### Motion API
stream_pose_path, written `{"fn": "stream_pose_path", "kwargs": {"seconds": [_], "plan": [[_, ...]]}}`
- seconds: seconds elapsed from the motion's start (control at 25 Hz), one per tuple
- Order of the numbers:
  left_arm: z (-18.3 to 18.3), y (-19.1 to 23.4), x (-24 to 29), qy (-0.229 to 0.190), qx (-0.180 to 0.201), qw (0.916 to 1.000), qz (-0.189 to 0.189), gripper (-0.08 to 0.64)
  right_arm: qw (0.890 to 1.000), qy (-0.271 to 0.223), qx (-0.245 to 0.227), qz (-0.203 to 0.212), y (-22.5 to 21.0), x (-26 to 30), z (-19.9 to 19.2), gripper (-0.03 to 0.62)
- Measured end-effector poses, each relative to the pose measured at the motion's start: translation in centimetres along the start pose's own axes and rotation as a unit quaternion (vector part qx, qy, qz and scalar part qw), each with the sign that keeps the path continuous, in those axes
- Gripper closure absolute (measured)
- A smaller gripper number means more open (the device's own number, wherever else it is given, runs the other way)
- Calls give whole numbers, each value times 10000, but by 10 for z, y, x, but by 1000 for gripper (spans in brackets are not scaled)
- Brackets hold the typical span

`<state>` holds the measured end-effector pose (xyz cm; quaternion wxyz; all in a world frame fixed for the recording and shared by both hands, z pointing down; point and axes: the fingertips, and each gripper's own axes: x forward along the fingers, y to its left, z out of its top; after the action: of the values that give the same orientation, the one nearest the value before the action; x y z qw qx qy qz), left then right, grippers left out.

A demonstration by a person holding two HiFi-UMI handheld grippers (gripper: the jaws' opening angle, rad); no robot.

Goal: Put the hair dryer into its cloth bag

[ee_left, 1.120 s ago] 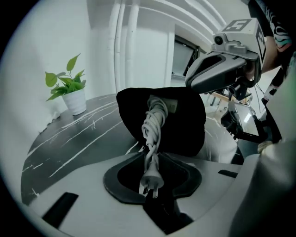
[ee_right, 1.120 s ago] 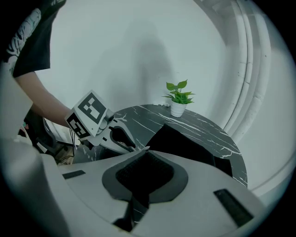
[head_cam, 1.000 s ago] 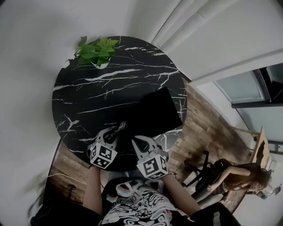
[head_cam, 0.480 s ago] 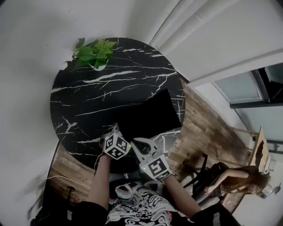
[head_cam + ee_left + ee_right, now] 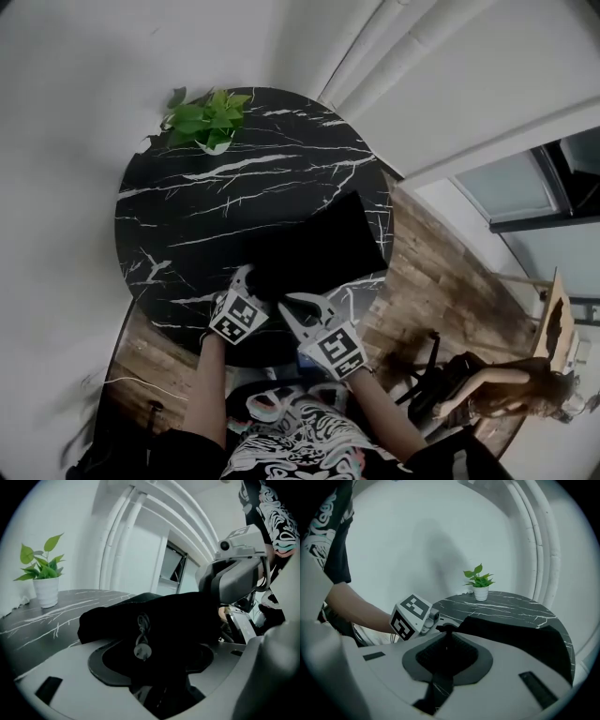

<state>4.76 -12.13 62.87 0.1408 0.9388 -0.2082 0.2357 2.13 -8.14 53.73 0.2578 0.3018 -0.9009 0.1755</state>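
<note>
The black cloth bag (image 5: 319, 244) lies flat on the right half of the round black marble table (image 5: 187, 206). My left gripper (image 5: 248, 279) is at the bag's near left corner. Its jaws are opening, and dark cloth (image 5: 178, 616) lies loosely between them (image 5: 154, 656). A grey plug (image 5: 142, 651) on a looped cord rests against that cloth. The hair dryer's body is hidden. My right gripper (image 5: 292, 305) is at the bag's near edge, shut on a pinch of black cloth (image 5: 445, 631). The left gripper's marker cube (image 5: 410, 617) is just left of that pinch.
A small potted plant (image 5: 206, 117) stands at the table's far left rim. Wooden floor (image 5: 441, 272) and a dark chair (image 5: 431, 370) lie to the right of the table. A white wall and pale curtain folds (image 5: 375, 47) are behind it.
My left gripper has moved right along the table's near edge, closer to the bag and the right gripper. The right gripper has stayed on the bag's edge.
</note>
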Motion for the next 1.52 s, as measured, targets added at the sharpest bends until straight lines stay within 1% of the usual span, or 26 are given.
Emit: {"fn": "stream_pose_path", "kwargs": {"seconds": [0.08,0.16,0.24,0.32,0.36,0.4,0.44,0.48,0.52,0.56,0.6,0.68,0.72,0.76,0.8,0.84,0.88,0.92,1.0,1.08,1.16,1.2,1.24,1.36,1.44,1.52], "plan": [[1,-5,-20,-211,-197,9996,1,279,9997,78,38,236,11,0,-2,567],[8,-10,-44,-675,-526,9963,0,279,9991,176,-139,347,20,-4,-3,564],[18,-12,-71,-1240,-942,9877,96,268,9990,139,-226,349,25,-13,1,519],[23,-11,-96,-1568,-1143,9802,391,268,9996,-67,-103,267,27,-25,8,503],[24,-10,-107,-1651,-1139,9778,610,291,9997,-203,-37,142,27,-32,11,503],[26,-8,-117,-1719,-1106,9751,858,370,9993,-359,32,-27,25,-40,14,503],[29,-6,-126,-1782,-1090,9717,1105,471,9982,-550,124,-194,24,-49,17,503],[31,-3,-133,-1843,-1128,9676,1304,531,9960,-789,257,-320,22,-58,21,506],[35,-2,-140,-1913,-1246,9633,1414,539,9923,-1084,449,-393,22,-68,26,522],[42,-2,-147,-2028,-1462,9580,1406,545,9862,-1434,706,-421,22,-78,32,545],[52,-5,-154,-2227,-1762,9507,1242,545,9773,-1809,1018,-413,21,-88,37,551],[82,-22,-172,-2821,-2346,9287,543,545,9580,-2353,1588,-396,20,-105,45,560],[99,-33,-181,-3086,-2420,9195,279,545,9543,-2432,1675,-457,20,-111,46,561],[114,-44,-190,-3246,-2260,9180,271,546,9563,-2383,1582,-607,19,-115,45,561],[124,-52,-198,-3267,-1911,9240,547,546,9610,-2255,1363,-836,19,-119,43,561],[130,-57,-205,-3149,-1483,9319,1023,545,9648,-2121,1112,-1090,18,-125,41,561],[132,-61,-210,-2942,-1088,9366,1564,545,9659,-2041,903,-1315,17,-132,40,561],[133,-64,-214,-2718,-793,9368,2055,545,9647,-2036,763,-1488,16,-141,41,561],[131,-73,-225,-2449,-522,9289,2728,545,9579,-2206,662,-1713,15,-163,42,561],[126,-90,-238,-2333,-375,9156,3253,545,9494,-2434,724,-1850,20,-190,35,561],[118,-117,-248,-2076,12,9022,3780,545,9467,-2434,694,-1992,30,-215,18,561],[114,-133,-250,-1957,169,9003,3885,545,9474,-2344,620,-2087,37,-224,6,561],[110,-149,-249,-1906,206,9017,3875,545,9482,-2255,566,-2164,43,-232,-6,561],[98,-189,-246,-1898,20,9128,3615,546,9489,-2143,663,-2217,61,-252,-40,565],[91,-207,-247,-1740,125,9220,3455,545,9471,-2187,711,-2237,71,-266,-52,566],[87,-217,-253,-1596,265,9253,3430,545,9443,-2271,687,-2279,79,-281,-57,569]]}}
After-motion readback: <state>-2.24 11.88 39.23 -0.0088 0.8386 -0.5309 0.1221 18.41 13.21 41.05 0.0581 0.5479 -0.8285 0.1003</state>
